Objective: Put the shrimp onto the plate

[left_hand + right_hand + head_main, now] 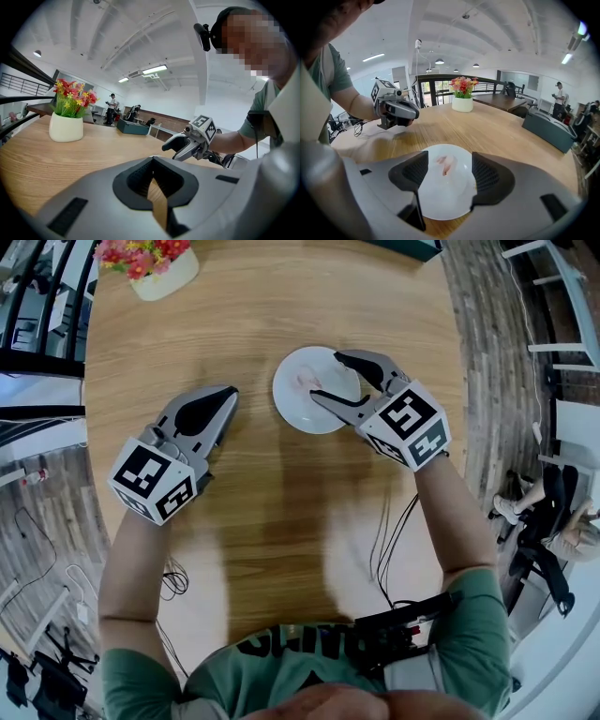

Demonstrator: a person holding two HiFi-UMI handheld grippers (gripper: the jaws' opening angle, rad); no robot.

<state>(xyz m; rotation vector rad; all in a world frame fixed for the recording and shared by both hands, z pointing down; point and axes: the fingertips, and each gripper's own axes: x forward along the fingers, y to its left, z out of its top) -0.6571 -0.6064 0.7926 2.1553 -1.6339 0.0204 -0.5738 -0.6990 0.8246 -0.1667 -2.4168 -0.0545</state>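
Observation:
A white plate [298, 409] lies on the round wooden table [281, 493]; in the right gripper view the plate [454, 197] lies below the jaws. A pale pink shrimp [446, 165] lies on it, a faint pink mark [307, 382] in the head view. My right gripper [328, 377] hovers over the plate's right side, jaws wide apart with nothing between them, clear of the shrimp. My left gripper [218, 409] rests left of the plate, its jaws together and nothing held; its own view shows the closed jaws [157, 187].
A white pot of red and yellow flowers [155, 263] stands at the table's far left edge, also the pot [66, 126] in the left gripper view. A dark green box [551, 129] sits at the far right. Cables [389, 531] hang off the near edge.

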